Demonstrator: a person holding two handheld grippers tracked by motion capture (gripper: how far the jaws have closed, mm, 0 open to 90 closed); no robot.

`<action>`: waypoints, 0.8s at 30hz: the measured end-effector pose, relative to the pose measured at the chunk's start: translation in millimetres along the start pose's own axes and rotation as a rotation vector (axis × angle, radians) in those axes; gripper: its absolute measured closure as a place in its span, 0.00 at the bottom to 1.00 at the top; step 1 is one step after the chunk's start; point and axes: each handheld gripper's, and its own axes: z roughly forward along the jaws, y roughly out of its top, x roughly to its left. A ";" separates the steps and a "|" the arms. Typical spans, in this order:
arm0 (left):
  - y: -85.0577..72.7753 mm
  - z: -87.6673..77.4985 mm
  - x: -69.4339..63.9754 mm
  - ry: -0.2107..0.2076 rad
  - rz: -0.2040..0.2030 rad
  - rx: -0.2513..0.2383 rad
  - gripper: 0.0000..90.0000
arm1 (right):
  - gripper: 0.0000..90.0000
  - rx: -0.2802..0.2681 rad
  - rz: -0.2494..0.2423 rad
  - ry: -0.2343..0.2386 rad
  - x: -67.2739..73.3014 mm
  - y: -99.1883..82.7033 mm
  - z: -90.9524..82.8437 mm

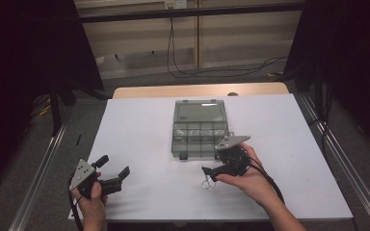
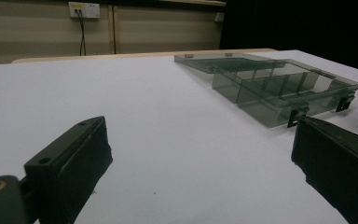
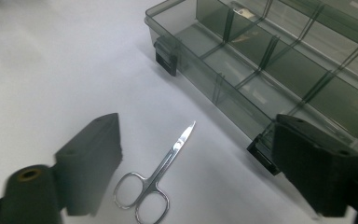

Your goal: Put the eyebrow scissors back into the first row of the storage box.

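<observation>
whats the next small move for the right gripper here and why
Probably lower the right gripper onto the small silver metal scissors and close. Its jaws stand open on either side of the scissors, which lie flat on the white table cover beside the open smoky transparent plastic compartment box.

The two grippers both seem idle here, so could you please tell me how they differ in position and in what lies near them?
The left gripper sits at the table's near left over bare white surface; the right gripper sits nearer the middle, just in front of the box. Small scissors lie flat between the right gripper's jaws, untouched; nothing lies between the left gripper's jaws. Both are open, hand-held and grasp nothing.
</observation>
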 end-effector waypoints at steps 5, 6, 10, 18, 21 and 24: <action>0.1 -0.2 -0.3 -0.003 0.000 0.004 0.05 | 0.39 0.016 0.001 -0.014 3.6 1.0 4.7; 0.1 -0.2 -0.3 -0.003 0.000 0.004 0.05 | 0.42 0.024 0.002 -0.017 4.7 0.8 5.9; -0.1 0.2 -0.3 0.000 -0.011 -0.006 0.05 | 0.48 0.060 -0.008 -0.024 6.2 0.6 11.5; -0.1 0.2 -0.3 0.000 -0.012 -0.007 0.05 | 0.57 0.138 0.061 -0.031 8.7 1.7 21.3; -0.1 0.9 -1.3 0.006 -0.023 -0.014 0.05 | 0.60 0.190 0.101 -0.025 12.2 3.2 26.2; 0.0 0.5 -0.7 0.001 -0.020 -0.012 0.05 | 0.63 0.225 0.104 -0.025 14.1 3.9 31.1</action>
